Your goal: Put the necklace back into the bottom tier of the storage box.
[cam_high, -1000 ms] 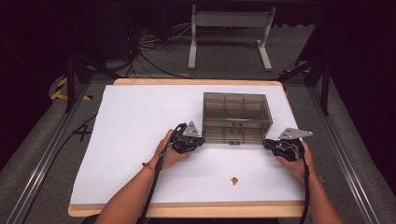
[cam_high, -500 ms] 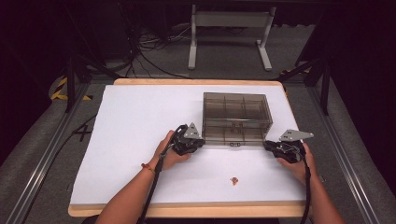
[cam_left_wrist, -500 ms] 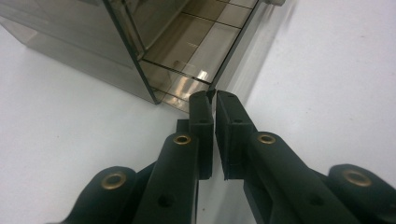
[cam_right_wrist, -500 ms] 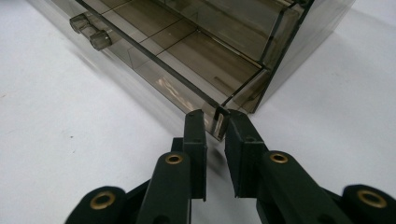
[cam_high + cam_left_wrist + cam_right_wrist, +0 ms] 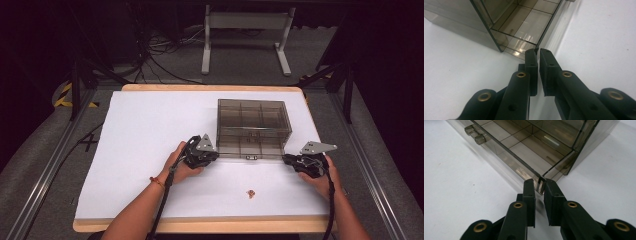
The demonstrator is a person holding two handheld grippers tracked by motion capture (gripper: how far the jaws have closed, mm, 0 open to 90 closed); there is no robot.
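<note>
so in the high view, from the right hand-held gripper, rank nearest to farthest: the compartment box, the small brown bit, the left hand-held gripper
From the right hand-held gripper:
1. Smoky clear compartment box, touching, at its near right corner.
2. Small brown bit, on the white tabletop nearer the person.
3. Left hand-held gripper, at the box's near left corner.

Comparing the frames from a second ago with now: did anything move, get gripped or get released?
Nothing visibly changed. The left gripper and right gripper sit at the front corners of the smoky box, each pinching a lower front corner of it, with the small brown bit lying on the white sheet as before.
</note>
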